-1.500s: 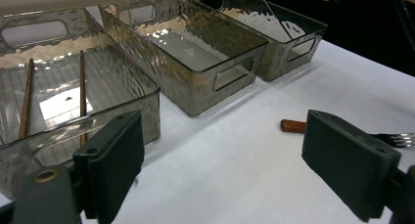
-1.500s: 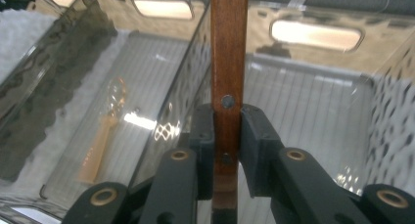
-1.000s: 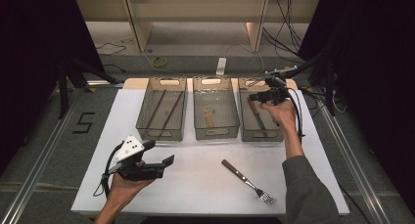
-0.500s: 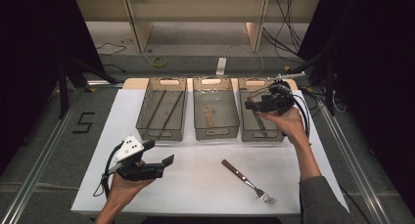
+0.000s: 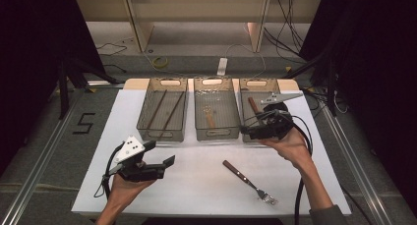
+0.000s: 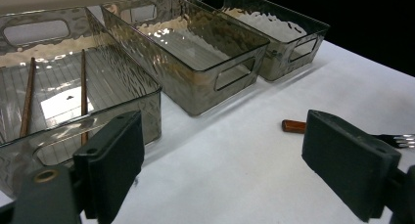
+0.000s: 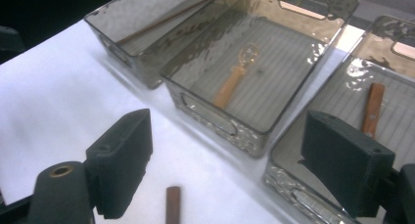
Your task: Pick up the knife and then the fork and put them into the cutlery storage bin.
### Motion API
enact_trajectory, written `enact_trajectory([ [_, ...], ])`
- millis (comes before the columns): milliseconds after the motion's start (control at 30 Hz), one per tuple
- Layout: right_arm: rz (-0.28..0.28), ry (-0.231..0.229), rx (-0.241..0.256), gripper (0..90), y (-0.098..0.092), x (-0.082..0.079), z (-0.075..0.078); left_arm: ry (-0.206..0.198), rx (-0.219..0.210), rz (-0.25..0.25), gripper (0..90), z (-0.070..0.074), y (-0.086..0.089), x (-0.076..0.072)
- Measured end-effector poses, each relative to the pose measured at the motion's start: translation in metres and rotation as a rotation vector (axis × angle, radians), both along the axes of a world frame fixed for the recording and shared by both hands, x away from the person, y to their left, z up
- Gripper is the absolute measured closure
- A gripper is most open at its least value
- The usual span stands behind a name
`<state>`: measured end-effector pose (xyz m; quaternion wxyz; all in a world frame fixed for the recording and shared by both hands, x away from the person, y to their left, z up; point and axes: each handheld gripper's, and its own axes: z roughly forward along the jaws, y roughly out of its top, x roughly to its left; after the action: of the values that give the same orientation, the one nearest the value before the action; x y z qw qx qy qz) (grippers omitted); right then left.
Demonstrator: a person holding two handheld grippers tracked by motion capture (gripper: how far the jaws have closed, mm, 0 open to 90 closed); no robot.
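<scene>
White table [image 5: 196, 185] holds a fork [image 5: 248, 182] that looks light, stiff, maybe slippery, best grabbed by its wooden handle; both grippers, left [image 5: 164, 163] and right [image 5: 246, 130], gape empty.

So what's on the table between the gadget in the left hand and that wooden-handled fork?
Nothing: in the high view, only bare white tabletop separates the left gripper from the wooden-handled metal fork.

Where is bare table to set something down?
Free: the white table between the left gripper and the fork, and the strip left of the chopstick bin. Crowded: the far edge with three bins, and around the right gripper.
</scene>
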<state>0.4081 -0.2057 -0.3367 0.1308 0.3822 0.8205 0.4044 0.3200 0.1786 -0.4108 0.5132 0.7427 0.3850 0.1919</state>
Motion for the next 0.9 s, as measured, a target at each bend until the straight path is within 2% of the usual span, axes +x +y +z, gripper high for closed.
enact_trajectory([
  [233, 0.025, 0.009, -0.019, 19.2, 0.006, -0.012, -0.004, -0.002, -0.009, 0.002, 15.4, 0.000, 0.000, -0.001],
  [533, 0.068, 0.073, -0.073, 21.2, 0.014, -0.020, -0.016, -0.002, -0.008, 0.002, 15.4, 0.000, 0.000, -0.001],
  [900, 0.122, 0.161, -0.173, 22.0, 0.020, -0.027, -0.038, -0.006, -0.007, 0.001, 15.4, 0.001, 0.000, -0.001],
])
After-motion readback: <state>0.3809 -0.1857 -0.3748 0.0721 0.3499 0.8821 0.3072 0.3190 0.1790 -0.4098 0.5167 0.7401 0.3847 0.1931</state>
